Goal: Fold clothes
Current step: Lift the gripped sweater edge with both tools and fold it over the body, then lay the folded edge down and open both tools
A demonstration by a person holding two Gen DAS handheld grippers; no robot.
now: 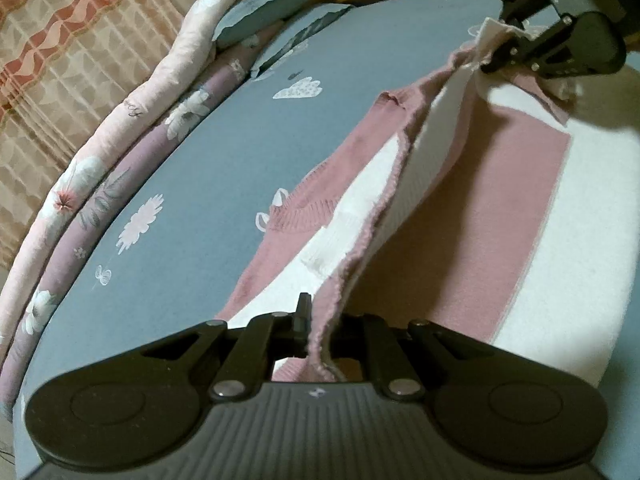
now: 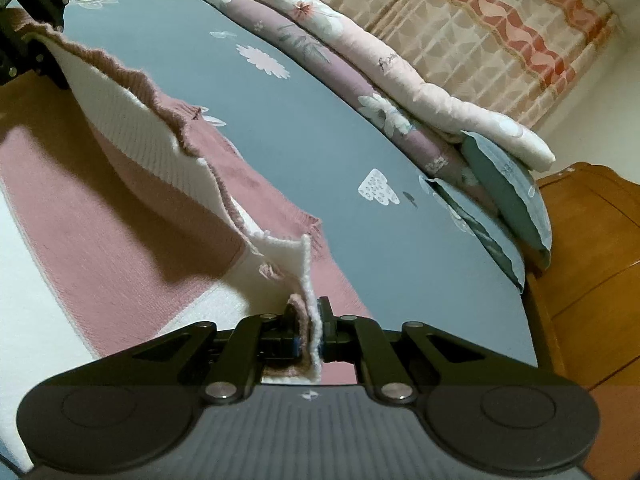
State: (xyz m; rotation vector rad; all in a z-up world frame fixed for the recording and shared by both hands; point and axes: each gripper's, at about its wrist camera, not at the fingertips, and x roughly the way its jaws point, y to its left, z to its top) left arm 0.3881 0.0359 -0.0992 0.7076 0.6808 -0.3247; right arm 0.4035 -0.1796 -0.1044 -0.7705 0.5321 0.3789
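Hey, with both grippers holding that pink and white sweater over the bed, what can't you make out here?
- Sweater: right part cut off by the left wrist frame edge.
- Left gripper pads: buried in the knit.
- Right gripper: fabric covers its pads.
- Script on the folded quilt: too small.
- Wooden headboard: cut off.

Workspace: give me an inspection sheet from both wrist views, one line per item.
Surface: blue-grey bed sheet with white flower and cloud prints.
Job's things: pink-and-white striped knit sweater, mostly lying flat, one edge lifted off the sheet and strung between the two grippers.
Clutter: rolled floral quilt along the far side of the bed; blue pillows beside it.
Grippers: left gripper shut on the sweater's edge; right gripper shut on the same edge further along.
Cables: nothing seen.
Surroundings: patterned curtain behind the quilt; wooden furniture at the bed's end.
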